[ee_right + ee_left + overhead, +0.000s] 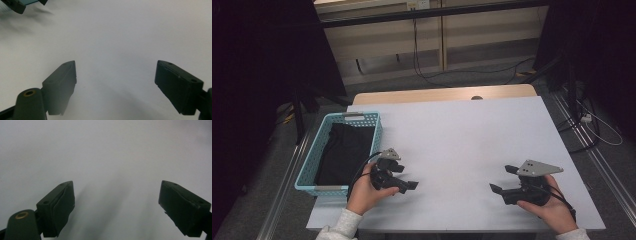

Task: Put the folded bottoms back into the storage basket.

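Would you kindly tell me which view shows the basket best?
The high view: the whole blue basket sits at the table's left edge with dark cloth inside. The right gripper view catches just a blue corner at its top left; the left gripper view faces bare table.

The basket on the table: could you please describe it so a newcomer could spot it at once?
Start at the white table and go to its left edge, beside the left gripper. The basket there is light blue lattice plastic holding dark cloth, the table's sole coloured object.

A lab or recording studio — dark curtains (262, 75) flank a white-topped table (462, 135), cables (427, 75) trail over grey carpet, and metal floor rails (607, 170) run alongside — no domestic furnishings.
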